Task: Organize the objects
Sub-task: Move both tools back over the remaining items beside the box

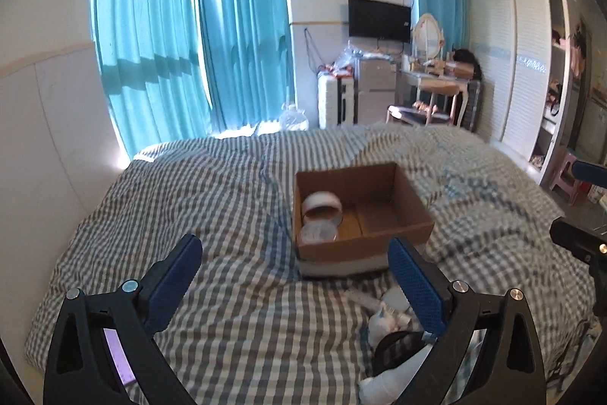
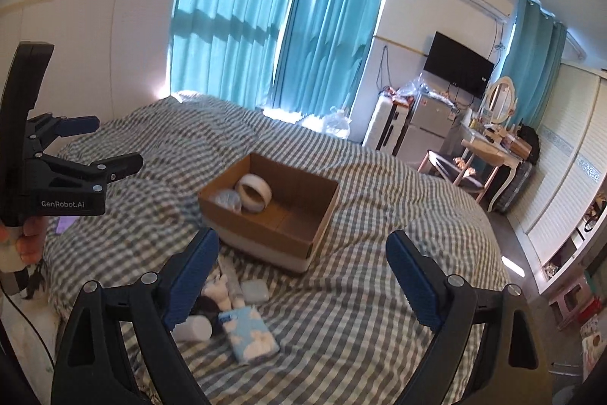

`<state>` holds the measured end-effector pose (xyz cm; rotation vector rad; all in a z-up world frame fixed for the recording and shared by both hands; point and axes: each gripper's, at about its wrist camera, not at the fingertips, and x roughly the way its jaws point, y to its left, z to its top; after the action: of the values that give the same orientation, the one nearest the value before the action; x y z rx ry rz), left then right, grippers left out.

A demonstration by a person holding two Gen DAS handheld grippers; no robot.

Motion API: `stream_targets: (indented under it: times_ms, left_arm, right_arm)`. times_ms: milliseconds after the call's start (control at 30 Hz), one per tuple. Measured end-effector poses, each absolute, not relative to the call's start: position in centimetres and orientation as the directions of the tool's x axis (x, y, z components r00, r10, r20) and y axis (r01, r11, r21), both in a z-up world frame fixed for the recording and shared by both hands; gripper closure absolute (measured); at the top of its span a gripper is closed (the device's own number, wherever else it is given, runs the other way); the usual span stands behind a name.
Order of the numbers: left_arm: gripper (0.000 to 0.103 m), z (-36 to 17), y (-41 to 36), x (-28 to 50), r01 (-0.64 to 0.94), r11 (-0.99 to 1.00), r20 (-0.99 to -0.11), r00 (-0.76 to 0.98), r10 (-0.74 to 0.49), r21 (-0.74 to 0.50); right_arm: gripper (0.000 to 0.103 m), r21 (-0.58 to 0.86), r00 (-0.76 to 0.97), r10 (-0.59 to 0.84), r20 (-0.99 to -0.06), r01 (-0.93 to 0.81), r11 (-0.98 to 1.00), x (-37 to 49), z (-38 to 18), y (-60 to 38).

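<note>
An open cardboard box (image 1: 383, 211) (image 2: 288, 215) sits mid-bed, holding a white tape roll (image 1: 322, 205) (image 2: 254, 192) and a clear round lid (image 1: 316, 234) (image 2: 227, 198). My left gripper (image 1: 299, 276) (image 2: 106, 145) hovers open and empty in front of the box. My right gripper (image 2: 303, 272) is open too, with nothing between its pads. Loose items lie before the box: a blue tissue pack (image 2: 250, 333), a small white case (image 2: 254, 291), a white cylinder (image 2: 193, 329) (image 1: 383, 382) and a small doll (image 2: 216, 291), partly hidden by a finger.
The bed's checked quilt (image 1: 227, 196) fills the foreground. A purple-screened phone (image 1: 117, 355) lies at the near left. Teal curtains (image 1: 151, 44), a white suitcase (image 1: 334, 97), a dressing table (image 1: 436, 82) and a wardrobe (image 1: 519, 63) stand beyond. A hand (image 2: 26, 238) holds the left gripper.
</note>
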<state>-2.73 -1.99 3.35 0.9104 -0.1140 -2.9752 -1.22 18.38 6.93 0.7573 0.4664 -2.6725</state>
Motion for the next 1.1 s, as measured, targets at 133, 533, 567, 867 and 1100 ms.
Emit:
stream_targets:
  times_ms: [133,533,567,867,1100]
  left_arm:
    - [0.002,-0.9,-1.3,-2.6,-0.022,-0.998,-0.622,-0.783,-0.023,0.064]
    - [0.002,-8.6,3.9,0.2,-0.223,-0.970,-0.695,-0.713,0.091,0.102]
    - [0.002,-8.8,4.3,0.4,-0.232,-0.967,-0.696,-0.711,0.094,0.105]
    - [0.002,-11.7,6.2,0.2,-0.303,-0.947,-0.762,-0.637,0.119,0.106]
    - [0.002,-13.8,6.1,-0.9,-0.314,-0.946,-0.784,-0.605,0.140,0.074]
  right_arm:
    - [0.013,-0.186,-0.760,-0.227,-0.609,0.416,-0.890,-1.3,3.2,18.3]
    - [0.013,-0.130,-0.657,-0.188,-0.730,0.403,-0.906,-3.0,-5.2,18.5]
    - [0.013,-0.131,-0.655,-0.185,-0.732,0.402,-0.906,-3.1,-5.4,18.4]
    - [0.013,-0.132,-0.628,-0.154,-0.763,0.384,-0.914,-3.9,-7.8,18.7]
    - [0.013,-0.130,-0.605,-0.147,-0.782,0.389,-0.912,-4.4,-9.0,18.6]
